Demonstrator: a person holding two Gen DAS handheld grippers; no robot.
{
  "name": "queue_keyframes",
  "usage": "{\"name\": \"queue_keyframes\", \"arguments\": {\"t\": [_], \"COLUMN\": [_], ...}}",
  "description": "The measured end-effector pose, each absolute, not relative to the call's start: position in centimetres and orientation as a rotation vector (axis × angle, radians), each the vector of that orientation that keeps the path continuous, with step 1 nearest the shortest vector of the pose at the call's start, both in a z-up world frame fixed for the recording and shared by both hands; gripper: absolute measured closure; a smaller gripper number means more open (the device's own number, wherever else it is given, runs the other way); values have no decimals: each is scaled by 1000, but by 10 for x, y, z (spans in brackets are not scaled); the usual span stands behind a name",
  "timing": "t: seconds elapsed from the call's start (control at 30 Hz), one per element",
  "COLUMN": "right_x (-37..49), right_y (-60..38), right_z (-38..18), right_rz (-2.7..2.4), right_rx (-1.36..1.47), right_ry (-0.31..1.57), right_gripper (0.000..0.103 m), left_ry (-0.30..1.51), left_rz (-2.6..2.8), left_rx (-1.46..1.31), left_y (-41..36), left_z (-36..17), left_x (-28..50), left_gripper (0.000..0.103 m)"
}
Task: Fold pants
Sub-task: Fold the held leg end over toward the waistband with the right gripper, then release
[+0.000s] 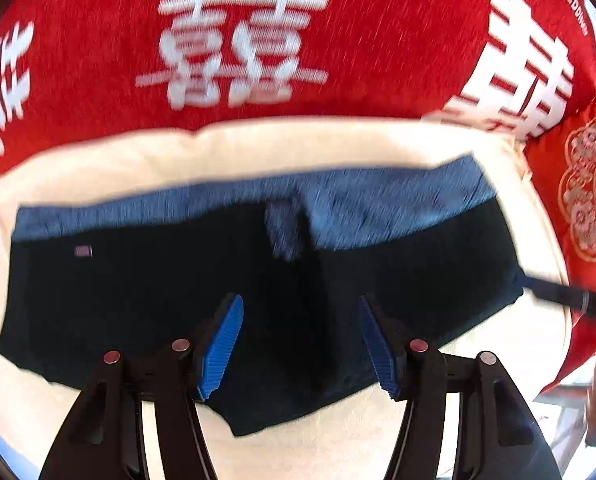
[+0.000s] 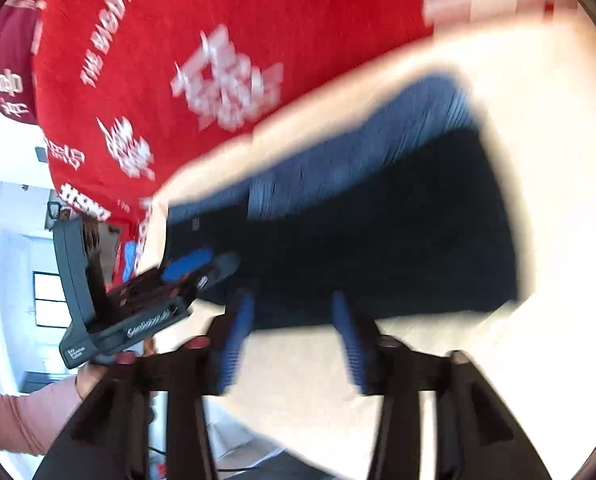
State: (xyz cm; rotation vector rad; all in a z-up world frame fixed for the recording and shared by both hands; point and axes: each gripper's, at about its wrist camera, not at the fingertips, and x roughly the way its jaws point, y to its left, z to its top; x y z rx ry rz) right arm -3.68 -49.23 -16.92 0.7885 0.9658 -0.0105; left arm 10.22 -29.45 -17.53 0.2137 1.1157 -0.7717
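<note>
Pants are dark navy/black, folded into a wide, short rectangle with a lighter blue ribbed band along the far edge and a small pale tag on the dark panel, off to the left of the left claw. They lie flat on a cream cushion, directly ahead of and partly under that claw's tips. Fabric looks soft and knit-like; motion blur hides finer detail. Behind the cushion is a red textile with large white characters, and a red pillow with a gold emblem sits to the right. Left claw: black linkage arms, blue ridged pads, jaws spread wide, nothing between them, hovering over the near hem. Right claw: same build, jaws also apart and holding nothing, tips over the near edge of the pants. In the right wrist view, the left claw enters from the left, held by a hand in a pink sleeve, with its blue pads at the pants' edge. In the left wrist view, a dark fingertip of the right claw touches the pants' right corner.
</note>
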Motion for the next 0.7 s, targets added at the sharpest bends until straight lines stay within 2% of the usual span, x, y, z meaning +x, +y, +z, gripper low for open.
{"name": "queue_keyframes", "arguments": {"t": [0.1,0.2,0.27,0.3,0.43,0.57,0.6,0.63,0.7], "right_x": [-30,-16,-3,4,3,-14,-12,-15,-15], "right_y": [-549,-603,-624,-631,-634,-632,-635,-634,-634], "right_z": [-163,-188,-212,-226,-240,-234,-238,-242,-246], "right_rz": [-139,-188,-136,-93,-55,-147,-210,-224,-251], "right_rx": [747,823,932,1007,1105,1078,1043,1039,1064], "right_ry": [919,918,930,942,942,946,988,1003,995], "right_gripper": [39,40,46,60,71,74,73,69,67], "left_ry": [1100,1114,1143,1158,1150,1135,1116,1099,1097], "left_rz": [-802,-816,-801,-789,-769,-797,-797,-799,-787], "left_rx": [210,217,215,222,269,336,370,401,430], "left_y": [-315,-342,-357,-362,-363,-368,-372,-376,-381], "left_z": [-167,-175,-187,-195,-208,-214,-217,-218,-218], "left_x": [108,112,114,115,108,94,89,85,80], "left_gripper": [42,42,42,42,42,42,39,30,27]}}
